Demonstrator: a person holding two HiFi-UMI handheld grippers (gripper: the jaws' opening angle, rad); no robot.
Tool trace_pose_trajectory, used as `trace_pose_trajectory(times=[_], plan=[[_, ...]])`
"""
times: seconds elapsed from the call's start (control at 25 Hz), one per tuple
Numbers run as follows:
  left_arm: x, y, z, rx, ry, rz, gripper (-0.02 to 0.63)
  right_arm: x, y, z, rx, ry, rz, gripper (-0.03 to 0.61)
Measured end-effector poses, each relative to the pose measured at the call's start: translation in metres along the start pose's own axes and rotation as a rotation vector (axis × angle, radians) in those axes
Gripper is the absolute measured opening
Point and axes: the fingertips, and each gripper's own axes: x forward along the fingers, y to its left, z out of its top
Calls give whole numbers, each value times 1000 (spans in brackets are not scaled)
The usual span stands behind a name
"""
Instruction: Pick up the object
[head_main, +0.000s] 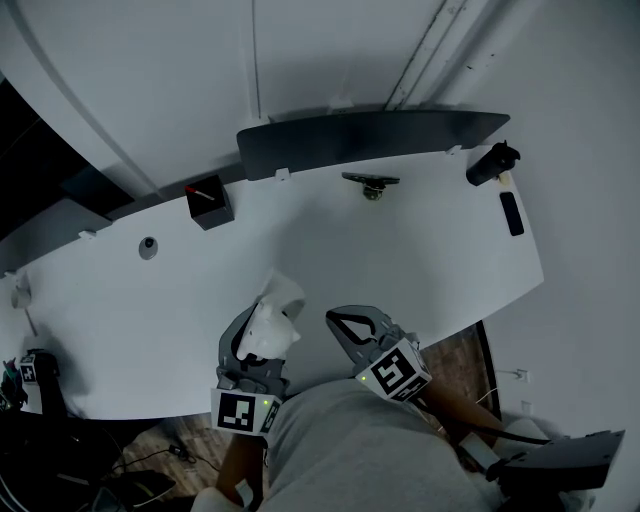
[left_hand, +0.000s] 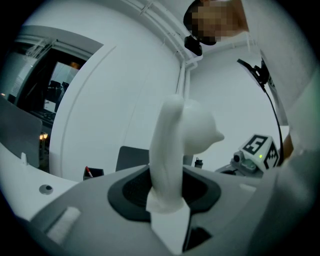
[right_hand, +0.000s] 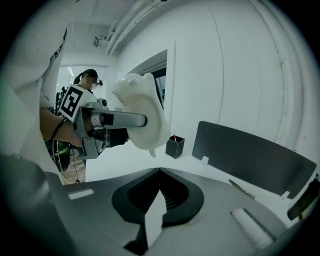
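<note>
White object (head_main: 272, 325) is up off the counter (head_main: 430, 250), pinched at its lower edge in my left gripper (left_hand: 167, 205); right gripper (right_hand: 156, 212) is closed on nothing. Grip looks thin, so a tilt or jolt could let it slip out.

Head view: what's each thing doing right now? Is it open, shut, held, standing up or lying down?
Left gripper: shut on the white object.
White object: held up off the table.
Right gripper: shut, nothing in it.
Pen holder: standing upright on the table, red pen inside.
Flat black bar: lying flat on the table.
</note>
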Motion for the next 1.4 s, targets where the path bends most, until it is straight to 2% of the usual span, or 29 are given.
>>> trace_pose_trajectory(times=[0.28,0.4,0.6,0.88,1.08,1.24,1.4], plan=[[-3,-1,-13,-45,23,-39,149,-13,5,-8,15,27,-44,2],[-6,-8,-18,-41,30,-42,149,-20,8,-15,33,26,-54,2],[-7,-27,-25,65,83,-31,149,-33,11,-18,20,-8,-41,2],[-8,-58,-30,126,111,20,149,-68,6,-37,48,-62,-29,2],[-7,-95,-37,206,149,43,149,-102,5,-59,90,-100,-26,2],[-13,-128,-40,240,158,74,149,-133,3,-76,120,-132,-25,2],[-27,-163,-46,264,162,110,149,-155,11,-96,140,-155,17,2]])
